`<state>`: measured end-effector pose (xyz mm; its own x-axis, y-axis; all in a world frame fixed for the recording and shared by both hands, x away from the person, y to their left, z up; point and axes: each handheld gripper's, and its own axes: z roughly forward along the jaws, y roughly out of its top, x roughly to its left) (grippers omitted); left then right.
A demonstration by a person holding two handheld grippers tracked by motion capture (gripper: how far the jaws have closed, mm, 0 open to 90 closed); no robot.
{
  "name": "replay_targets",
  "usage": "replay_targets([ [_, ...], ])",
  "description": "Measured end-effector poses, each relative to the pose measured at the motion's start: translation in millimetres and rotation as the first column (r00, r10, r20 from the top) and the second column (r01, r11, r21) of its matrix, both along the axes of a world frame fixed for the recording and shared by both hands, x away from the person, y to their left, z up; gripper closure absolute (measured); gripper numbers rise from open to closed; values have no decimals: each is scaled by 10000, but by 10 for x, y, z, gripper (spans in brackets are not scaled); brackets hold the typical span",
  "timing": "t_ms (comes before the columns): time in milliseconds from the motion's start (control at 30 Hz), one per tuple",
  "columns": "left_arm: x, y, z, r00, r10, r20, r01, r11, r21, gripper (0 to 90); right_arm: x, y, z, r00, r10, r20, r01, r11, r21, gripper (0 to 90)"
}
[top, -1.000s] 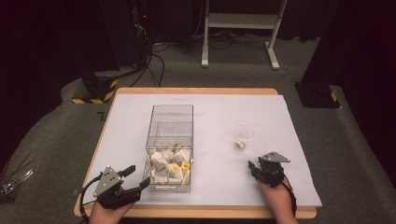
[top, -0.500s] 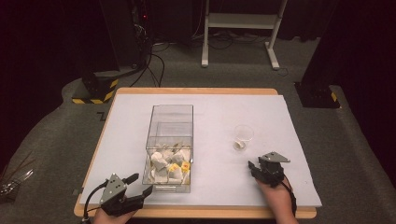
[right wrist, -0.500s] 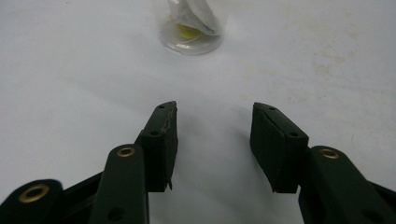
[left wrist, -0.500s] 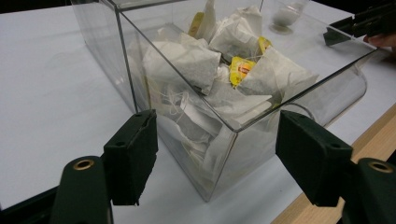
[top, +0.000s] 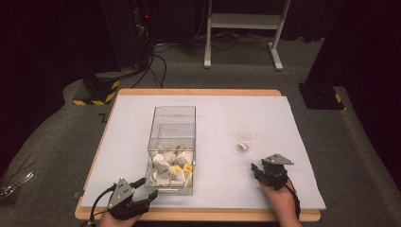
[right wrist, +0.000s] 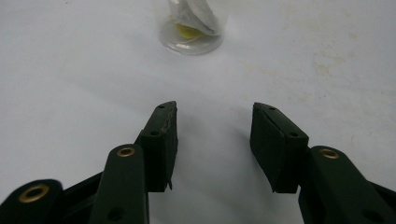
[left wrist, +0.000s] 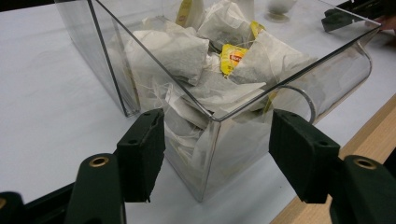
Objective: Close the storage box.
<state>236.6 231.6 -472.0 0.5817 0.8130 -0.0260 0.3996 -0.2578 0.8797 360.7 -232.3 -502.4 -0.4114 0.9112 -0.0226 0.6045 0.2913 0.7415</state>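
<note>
Left gripper (left wrist: 212, 154) jaws spread wide, empty, level with near corner of clear box (left wrist: 210, 126), touching nothing. Tea bags (left wrist: 205, 60) heaped in box's near end. Right gripper (right wrist: 215, 140) jaws also parted, empty, resting on white table cover (top: 213, 113) right of box, pointing at small clear cup (right wrist: 189, 28) holding one bag. Likely step: lift left gripper over box rim, descend on topmost bag, pinch paper lightly, avoid wall.

The left gripper (top: 142, 184) sits low at the person's left hand (top: 118, 218), jaws spread wide. Well apart, the right gripper (top: 257, 169) rests ahead of the right hand (top: 280, 201), jaws parted.
</note>
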Motion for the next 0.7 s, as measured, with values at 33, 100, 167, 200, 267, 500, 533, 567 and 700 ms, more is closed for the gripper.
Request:
replay_targets([
  [33, 0, -7, -3, 10000, -6, 47, 5, 10000, 45, 365, 0, 0, 0, 10000, -1, 2, 1, 10000, -3, 516],
  [100, -1, -21, -11, 10000, -37, 81, 36, 9999, 136, 370, 0, 0, 0, 10000, -2, 2, 2, 10000, -4, 516],
  [167, -2, -33, -19, 9999, -2, 111, 0, 9999, 171, 374, 0, 0, 0, 10000, 0, 0, 0, 10000, 0, 516],
  [200, -2, -35, -21, 9999, 22, 134, -25, 9998, 191, 374, 0, 0, 0, 10000, 0, 2, 0, 10000, -1, 515],
  [267, 2, -33, -23, 9998, 84, 153, -87, 9998, 173, 384, 0, 0, 0, 10000, 0, 3, 0, 10000, -3, 516],
  [500, 37, -14, -26, 9995, 262, 154, -262, 9997, 26, 412, -1, 1, 0, 10000, -1, 9, 1, 10000, -11, 515],
  [533, 41, -14, -26, 9995, 277, 163, -277, 9996, 14, 412, -1, 1, 0, 10000, -2, 9, 2, 10000, -13, 516],
  [567, 42, -15, -26, 9995, 285, 158, -285, 9996, 11, 412, -1, 1, 0, 10000, -3, 7, 3, 10000, -9, 516],
  [700, 54, -22, -24, 9993, 321, 182, -321, 9995, -20, 413, -1, 1, 0, 10000, -1, 13, 1, 10000, -17, 515],
])
